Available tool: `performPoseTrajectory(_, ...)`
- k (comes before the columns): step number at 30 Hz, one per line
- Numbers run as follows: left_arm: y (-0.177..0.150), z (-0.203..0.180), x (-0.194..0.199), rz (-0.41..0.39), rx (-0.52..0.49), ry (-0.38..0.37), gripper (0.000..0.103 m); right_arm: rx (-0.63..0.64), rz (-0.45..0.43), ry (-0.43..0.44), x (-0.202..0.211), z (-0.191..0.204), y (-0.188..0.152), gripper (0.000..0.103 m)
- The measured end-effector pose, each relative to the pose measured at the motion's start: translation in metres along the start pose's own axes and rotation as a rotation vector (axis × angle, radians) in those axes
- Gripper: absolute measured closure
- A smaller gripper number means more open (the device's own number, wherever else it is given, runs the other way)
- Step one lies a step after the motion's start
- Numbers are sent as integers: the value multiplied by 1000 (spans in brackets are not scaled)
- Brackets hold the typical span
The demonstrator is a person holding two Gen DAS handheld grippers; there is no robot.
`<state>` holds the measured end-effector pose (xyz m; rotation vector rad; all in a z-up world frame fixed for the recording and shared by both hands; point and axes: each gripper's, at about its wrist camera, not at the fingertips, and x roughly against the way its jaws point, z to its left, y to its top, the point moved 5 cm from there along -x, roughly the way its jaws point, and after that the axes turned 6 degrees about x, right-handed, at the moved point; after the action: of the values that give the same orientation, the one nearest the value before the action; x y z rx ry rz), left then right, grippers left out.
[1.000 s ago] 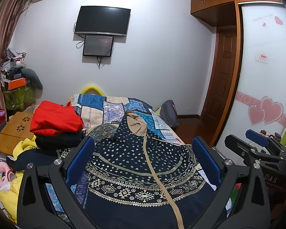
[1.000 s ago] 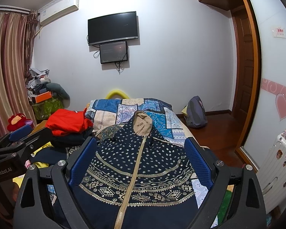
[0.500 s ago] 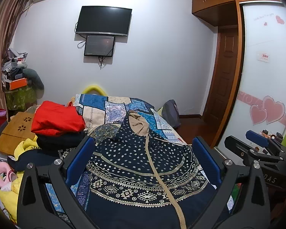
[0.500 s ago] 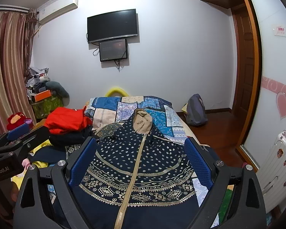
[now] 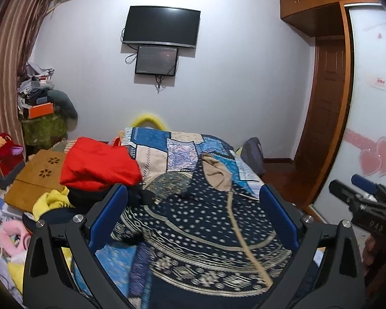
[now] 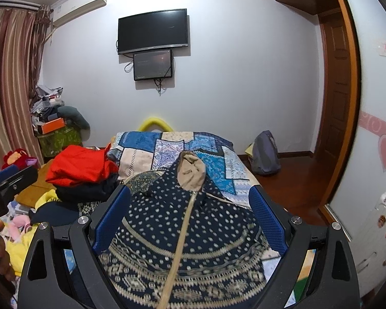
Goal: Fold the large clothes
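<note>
Navy patterned jacket [image 6: 182, 234] lies under both wide-open, empty claws: left claw [image 5: 193, 221], right claw [image 6: 190, 217].

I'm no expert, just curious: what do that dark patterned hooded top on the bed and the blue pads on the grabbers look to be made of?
The hooded top looks like soft woven or knit fabric, matte, printed with cream dots and bands; it drapes and creases. Its hood lining is plain tan cloth. The blue pads on the right gripper show a fine grid texture, probably rubber or foam.

wall television [image 5: 161, 27], patchwork bedspread [image 6: 167, 145], backpack [image 6: 265, 152]
</note>
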<state>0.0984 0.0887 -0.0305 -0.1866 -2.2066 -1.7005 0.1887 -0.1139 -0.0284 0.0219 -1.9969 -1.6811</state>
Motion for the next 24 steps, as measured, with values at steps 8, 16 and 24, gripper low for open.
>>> performPoseTrajectory(8,12,76,-56,63,70,104,0,32,37,25,-61,14,18,11)
performPoseTrajectory(16,-4,177,-93,152,132,283,0,118,208,38,-146,45,-9,11)
performPoseTrajectory(24,-66,301,-117,275,327,401,0,226,368,66,-207,81,-46,11)
